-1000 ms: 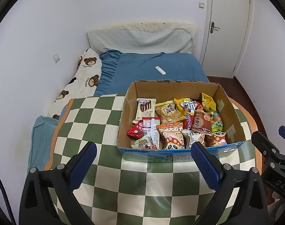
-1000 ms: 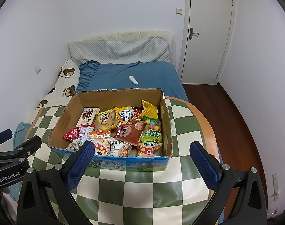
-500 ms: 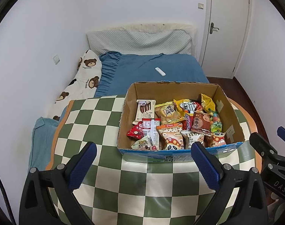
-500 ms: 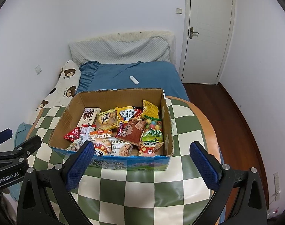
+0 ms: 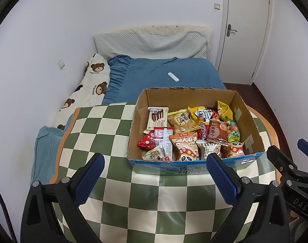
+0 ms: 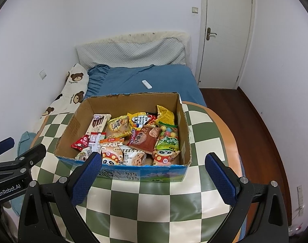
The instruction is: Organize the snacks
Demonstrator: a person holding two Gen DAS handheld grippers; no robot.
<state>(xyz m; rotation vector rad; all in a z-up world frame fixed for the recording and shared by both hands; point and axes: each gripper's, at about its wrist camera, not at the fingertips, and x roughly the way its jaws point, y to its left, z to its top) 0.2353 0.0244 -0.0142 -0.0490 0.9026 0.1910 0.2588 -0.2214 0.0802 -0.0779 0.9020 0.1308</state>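
**Both grippers released, short of the snack box**

Left gripper: jaws spread wide, nothing held, hovering over the checkered worktop just in front of the cardboard box. Right gripper: same state, released and empty, lined up with the box's blue front wall. Each gripper shows at the edge of the other's view, so they sit side by side, close together.

Snacks are all inside the box, piled loosely and overlapping: wafer stick pack at the left, panda packet front centre, brown biscuit pouch mid-right, candy ball bag against the right wall. Nothing on the worktop outside it.

Risks as I see them:
- Packets overlap, so pinching one may drag a neighbour out.
- Foil pouches are slick and puffy; an edge pinch could slip.
- Front wall is tall and the box looks light; a low approach could shove it toward the bed.
- Grippers could collide if both reach in together.
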